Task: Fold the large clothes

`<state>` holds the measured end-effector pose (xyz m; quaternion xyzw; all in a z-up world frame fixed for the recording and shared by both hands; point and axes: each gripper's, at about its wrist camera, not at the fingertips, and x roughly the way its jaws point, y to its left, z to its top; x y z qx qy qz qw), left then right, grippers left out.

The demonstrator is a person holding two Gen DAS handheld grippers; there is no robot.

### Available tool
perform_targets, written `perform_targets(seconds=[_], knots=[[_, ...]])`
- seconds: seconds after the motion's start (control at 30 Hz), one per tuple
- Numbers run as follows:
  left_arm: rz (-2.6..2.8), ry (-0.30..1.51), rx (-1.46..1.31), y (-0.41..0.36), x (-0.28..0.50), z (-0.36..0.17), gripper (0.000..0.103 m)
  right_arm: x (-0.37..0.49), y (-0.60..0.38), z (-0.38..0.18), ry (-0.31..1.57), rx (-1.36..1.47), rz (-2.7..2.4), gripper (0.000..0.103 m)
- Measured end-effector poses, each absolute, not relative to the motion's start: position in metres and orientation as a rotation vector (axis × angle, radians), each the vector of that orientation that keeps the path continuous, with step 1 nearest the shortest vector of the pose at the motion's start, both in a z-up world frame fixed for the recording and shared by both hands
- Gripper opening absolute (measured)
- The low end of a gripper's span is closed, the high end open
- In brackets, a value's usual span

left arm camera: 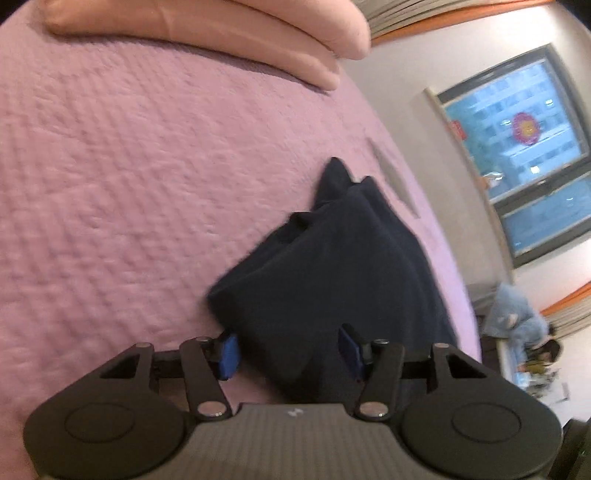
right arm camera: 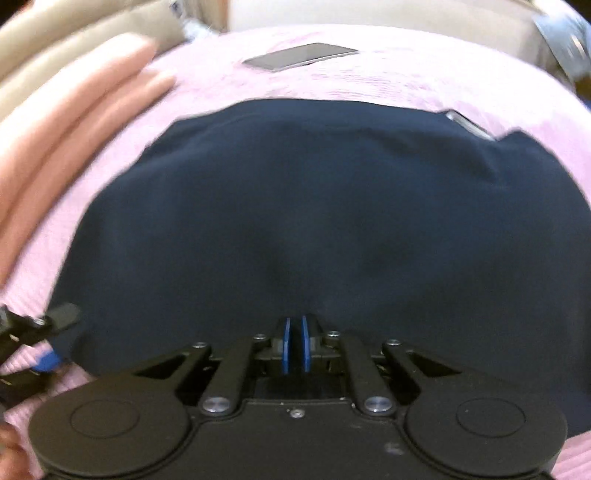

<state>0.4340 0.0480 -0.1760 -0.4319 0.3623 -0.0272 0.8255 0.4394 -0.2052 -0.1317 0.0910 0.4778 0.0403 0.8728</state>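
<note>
A dark navy garment lies partly folded on a pink quilted bedspread, spread wide across the right wrist view and seen as a bunched, peaked heap in the left wrist view. No label or print can be read on the cloth.

The right gripper sits low over the garment's near edge, its blue pads nearly together; whether a pinch of fabric lies between them cannot be told. The left gripper stands with its jaws well apart, straddling the garment's near corner without pressing on it; it shows again at the left edge of the right wrist view.

A folded peach blanket lies at the far side of the bed. A phone rests on the bedspread beyond the garment, screen dark. Off the bed, a window carries a round flower-shaped sticker; any writing is too blurred to read.
</note>
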Motion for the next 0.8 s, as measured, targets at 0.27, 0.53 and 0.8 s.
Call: perform_targets(seconds=[0.27,0.53,0.8], knots=[[-0.135,0.652,-1.079,0.027,0.472,-0.196,0.046,0.429,-0.222,-0.112,0.925,0.245,0.101,0.005],[-0.178,0.616,-0.825,-0.008,0.485,-0.144,0.009,0.425,-0.226,-0.142,0.934,0.289,0.136,0.006],[-0.624,0.507,-0.512,-0.135,0.506,-0.062,0.009,0.413,-0.271,-0.147,0.893,0.588,0.164,0.003]])
